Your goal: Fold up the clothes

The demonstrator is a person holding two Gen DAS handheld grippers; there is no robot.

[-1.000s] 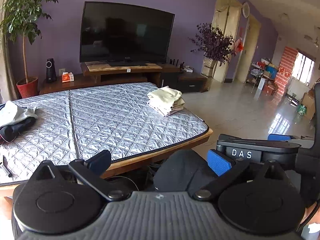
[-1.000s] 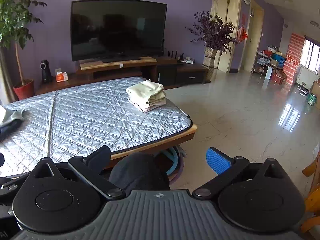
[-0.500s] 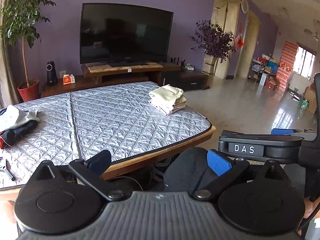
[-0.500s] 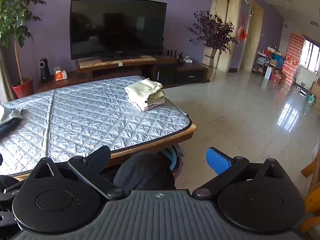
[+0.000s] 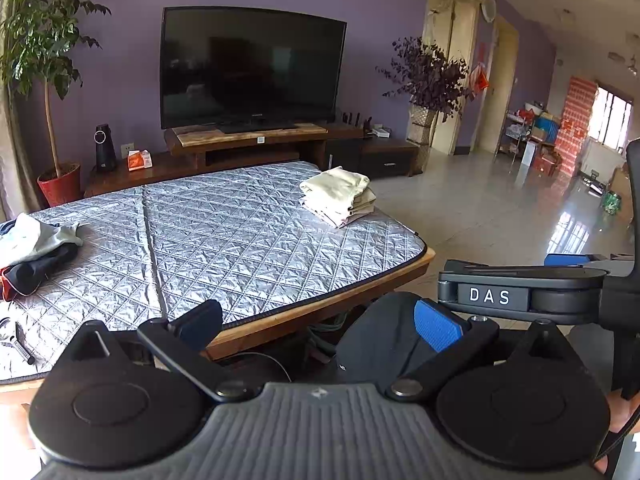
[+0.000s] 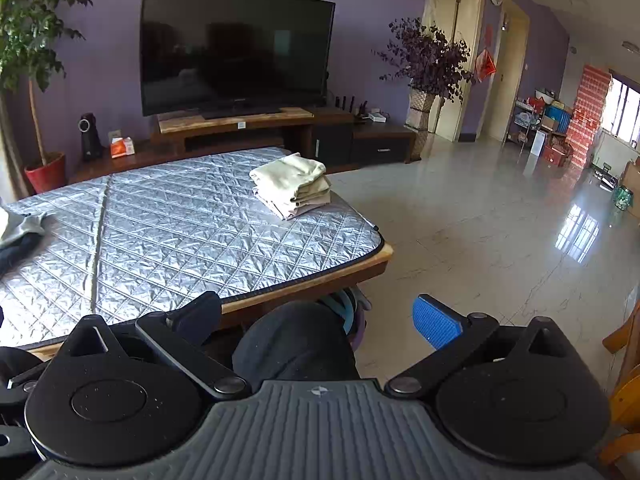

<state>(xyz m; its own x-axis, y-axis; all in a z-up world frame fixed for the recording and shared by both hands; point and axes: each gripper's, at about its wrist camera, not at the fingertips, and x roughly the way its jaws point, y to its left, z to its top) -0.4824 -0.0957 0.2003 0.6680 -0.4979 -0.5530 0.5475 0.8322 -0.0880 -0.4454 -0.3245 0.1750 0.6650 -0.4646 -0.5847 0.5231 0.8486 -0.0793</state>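
- While I hold both tools back off the near edge, the worktop (image 5: 248, 232) under its silver quilted cover fills the left view from nine to three o'clock, and it sits a little lower and nearer than a second ago, so I have been lifting and swinging left.
- At nine o'clock on it lies the unfolded pile (image 5: 34, 252), pale grey over dark cloth, more of it showing than before; I judge that heap is my next job.
- At one o'clock sits the folded stack (image 5: 340, 196) of cream garments, squared near the far right corner, unmoved and apparently finished.
- My left tool (image 5: 318, 318) is released, jaws spread wide with nothing between them, well apart from any cloth.
- My right tool (image 6: 316, 314) is likewise spread and empty, hanging off the worktop's four o'clock corner above a dark knee (image 6: 296, 344).
- A small metal implement (image 5: 16, 340) lies at eight o'clock, worth avoiding when I reach.
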